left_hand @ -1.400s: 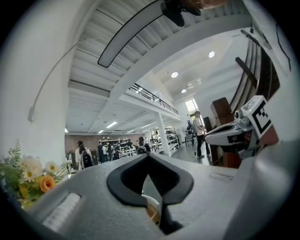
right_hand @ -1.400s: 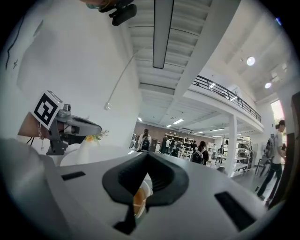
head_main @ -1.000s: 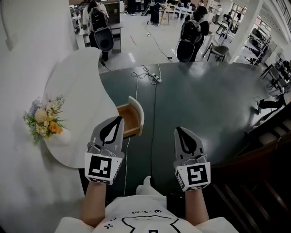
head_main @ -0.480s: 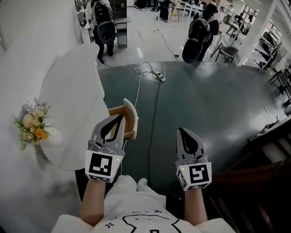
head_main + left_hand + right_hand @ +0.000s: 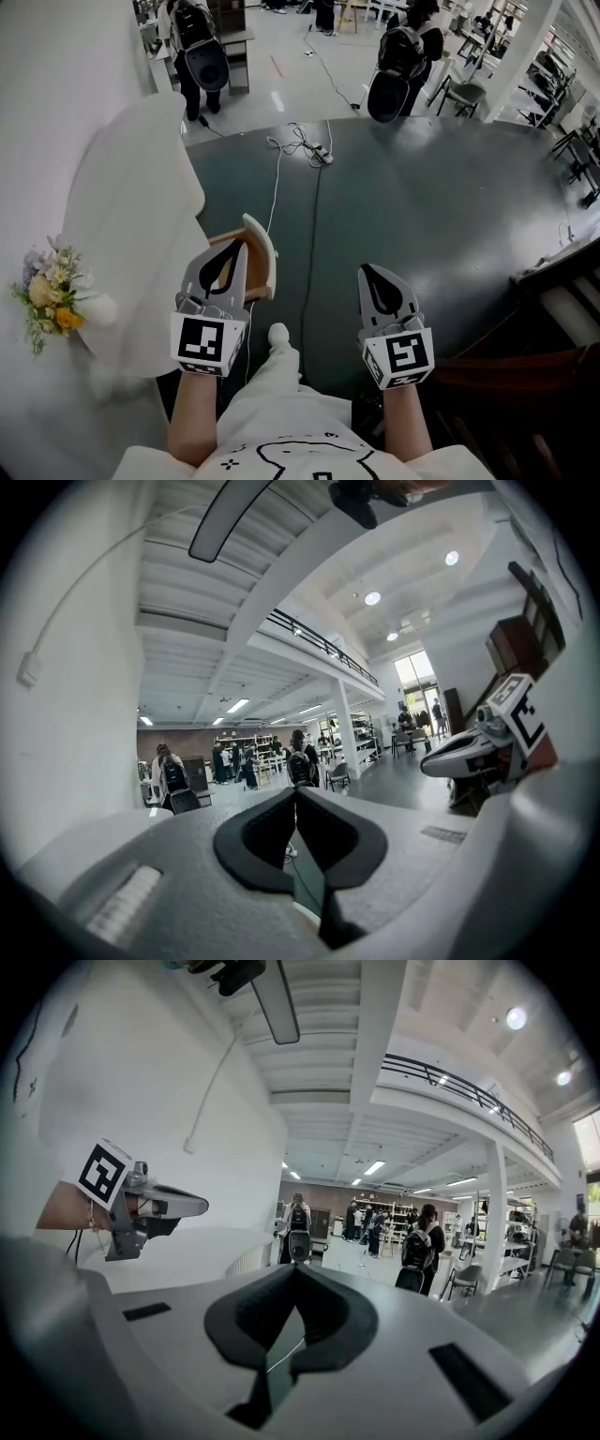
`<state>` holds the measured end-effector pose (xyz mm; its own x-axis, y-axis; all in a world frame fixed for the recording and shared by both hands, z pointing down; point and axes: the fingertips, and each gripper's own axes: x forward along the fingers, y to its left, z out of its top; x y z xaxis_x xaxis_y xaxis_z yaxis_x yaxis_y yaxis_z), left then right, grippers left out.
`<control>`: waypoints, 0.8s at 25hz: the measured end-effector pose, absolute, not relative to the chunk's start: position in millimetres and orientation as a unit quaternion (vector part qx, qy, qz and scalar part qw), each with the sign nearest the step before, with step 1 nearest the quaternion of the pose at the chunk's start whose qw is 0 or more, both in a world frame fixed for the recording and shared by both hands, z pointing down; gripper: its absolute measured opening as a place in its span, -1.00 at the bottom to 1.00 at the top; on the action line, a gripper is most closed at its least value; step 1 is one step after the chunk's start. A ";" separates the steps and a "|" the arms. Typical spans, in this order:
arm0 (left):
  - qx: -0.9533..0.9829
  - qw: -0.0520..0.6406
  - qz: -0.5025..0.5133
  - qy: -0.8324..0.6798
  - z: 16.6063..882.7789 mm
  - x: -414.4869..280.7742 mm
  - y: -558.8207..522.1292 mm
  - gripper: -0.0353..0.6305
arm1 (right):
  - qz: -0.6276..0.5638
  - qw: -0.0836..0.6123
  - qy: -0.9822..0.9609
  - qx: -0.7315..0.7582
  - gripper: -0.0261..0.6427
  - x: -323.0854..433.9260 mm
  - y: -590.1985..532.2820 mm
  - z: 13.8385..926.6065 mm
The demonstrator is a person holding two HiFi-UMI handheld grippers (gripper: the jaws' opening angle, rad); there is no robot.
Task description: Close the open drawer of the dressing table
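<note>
The drawer (image 5: 255,261) stands open, sticking out from the edge of the white dressing table (image 5: 141,216) towards the dark green floor (image 5: 431,216) – wooden sides, a pale curved front at its outer end. The left gripper (image 5: 240,247) is held just on the near side of it; in the head view its tips overlap the drawer's front edge, though whether they touch it cannot be told. Its jaws are closed tip to tip with nothing between them, and the left gripper view shows only the hall beyond. The right gripper (image 5: 366,270) hangs over the floor, well apart from the drawer and level with the left one – its jaws likewise pressed together and empty. On the near end of the round worktop (image 5: 122,159) a bunch of flowers (image 5: 45,298) stands in a white vase (image 5: 97,310). A thin cable (image 5: 312,225) runs across the floor from a power strip (image 5: 321,156) towards the person. People with backpacks (image 5: 401,58) stand far back in the hall.
</note>
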<state>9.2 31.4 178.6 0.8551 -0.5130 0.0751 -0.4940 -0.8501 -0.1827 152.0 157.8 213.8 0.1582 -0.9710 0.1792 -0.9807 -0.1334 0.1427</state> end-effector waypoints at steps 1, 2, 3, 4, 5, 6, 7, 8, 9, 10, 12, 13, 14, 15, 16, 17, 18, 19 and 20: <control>-0.959 0.073 -0.062 0.265 183.1 12.4 22.2 -0.84 | 0.025 0.116 -0.653 0.748 -0.93 155.1 147.9 216.4; -0.959 0.067 -0.066 0.268 188.3 15.9 12.5 -0.84 | 0.028 0.117 -0.658 0.743 -0.93 158.1 137.3 219.0; -0.958 0.062 -0.070 0.271 194.1 19.6 2.5 -0.84 | 0.032 0.119 -0.664 0.738 -0.93 161.1 126.0 221.7; -0.957 0.057 -0.074 0.274 200.2 23.3 -7.8 -0.84 | 0.035 0.121 -0.669 0.732 -0.93 164.2 114.1 225.1; -0.956 0.051 -0.078 0.277 206.3 26.7 -18.3 -0.84 | 0.040 0.124 -0.674 0.727 -0.93 167.3 101.9 229.2; -0.956 0.045 -0.082 0.280 212.1 29.6 -28.9 -0.84 | 0.046 0.129 -0.677 0.723 -0.93 170.1 89.3 233.9; -0.955 0.039 -0.085 0.283 217.6 31.8 -39.4 -0.84 | 0.051 0.135 -0.682 0.717 -0.93 172.3 76.8 239.1; -0.954 0.033 -0.089 0.285 223.3 33.3 -49.6 -0.84 | 0.056 0.142 -0.686 0.711 -0.93 173.8 64.4 244.7; -0.953 0.028 -0.095 0.287 229.4 34.2 -59.7 -0.84 | 0.059 0.149 -0.692 0.704 -0.93 174.9 52.4 250.8; -0.952 0.023 -0.101 0.289 235.9 34.8 -69.5 -0.84 | 0.063 0.158 -0.697 0.696 -0.93 176.0 41.2 257.5; -0.949 0.012 -0.114 0.292 249.9 36.7 -88.4 -0.84 | 0.072 0.179 -0.709 0.678 -0.93 179.2 21.5 273.0; -0.948 0.007 -0.123 0.292 257.7 38.4 -97.9 -0.84 | 0.079 0.189 -0.714 0.670 -0.93 182.2 12.3 281.6; -0.947 0.003 -0.133 0.292 266.5 40.6 -108.2 -0.84 | 0.087 0.196 -0.717 0.664 -0.93 186.2 3.0 290.7; -0.946 0.001 -0.143 0.291 276.1 43.1 -118.9 -0.84 | 0.095 0.202 -0.719 0.658 -0.93 190.6 -6.2 300.5; -0.945 0.000 -0.153 0.291 285.9 45.3 -128.8 -0.84 | 0.103 0.208 -0.721 0.652 -0.93 194.4 -14.6 311.2; -0.943 -0.002 -0.160 0.292 295.2 46.5 -137.0 -0.84 | 0.111 0.216 -0.724 0.645 -0.93 196.9 -21.7 322.6; -0.941 -0.006 -0.166 0.294 303.3 46.5 -143.5 -0.84 | 0.118 0.224 -0.728 0.637 -0.93 197.8 -27.8 333.8; -0.940 -0.010 -0.170 0.297 309.8 45.9 -149.2 -0.84 | 0.123 0.232 -0.732 0.628 -0.93 197.6 -33.9 343.9; -0.938 -0.014 -0.173 0.300 314.8 45.4 -154.5 -0.84 | 0.127 0.239 -0.737 0.619 -0.93 197.1 -40.6 352.3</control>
<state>45.4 -154.5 314.8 0.7598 -0.5582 0.3332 -0.5682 -0.8193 -0.0768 197.1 -40.6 352.3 -0.1194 -0.8523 0.5092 -0.9733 0.2017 0.1094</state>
